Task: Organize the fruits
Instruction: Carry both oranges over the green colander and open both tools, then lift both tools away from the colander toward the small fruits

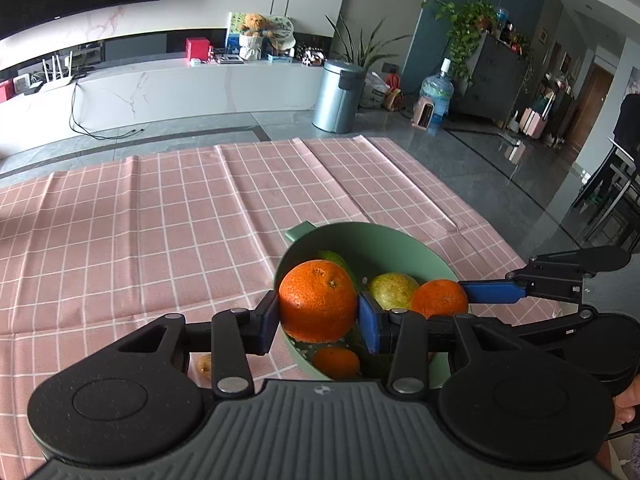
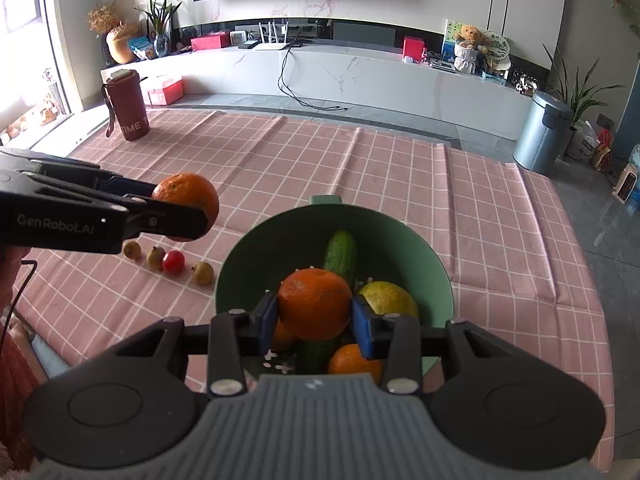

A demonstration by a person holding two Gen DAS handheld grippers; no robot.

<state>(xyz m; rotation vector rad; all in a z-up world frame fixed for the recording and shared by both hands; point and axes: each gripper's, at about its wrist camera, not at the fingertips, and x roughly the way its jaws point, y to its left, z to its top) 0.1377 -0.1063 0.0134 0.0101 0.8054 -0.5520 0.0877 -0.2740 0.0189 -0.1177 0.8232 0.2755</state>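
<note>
**Both grippers loaded, one orange each, over the bowl**

Left gripper (image 1: 318, 312) was clamped on an orange (image 1: 318, 300), pads pressing its two sides. In the right wrist view that fruit hung above the pink checked tablecloth (image 2: 360, 168), left of the green bowl (image 2: 248, 264). Right gripper (image 2: 314, 312) was closed on a second orange (image 2: 314, 304), raised over the bowl's interior.

Bowl contents: a cucumber (image 2: 341, 250) against the far wall, a yellow-green fruit (image 2: 388, 298), possibly a pear, and at least one more orange (image 2: 352, 358) low at the near side.

On the cloth left of the bowl lay three small brownish fruits (image 2: 203, 273) and a red one (image 2: 173, 261), in a loose row. A maroon bottle (image 2: 127, 106) stood upright at the far left corner.
</note>
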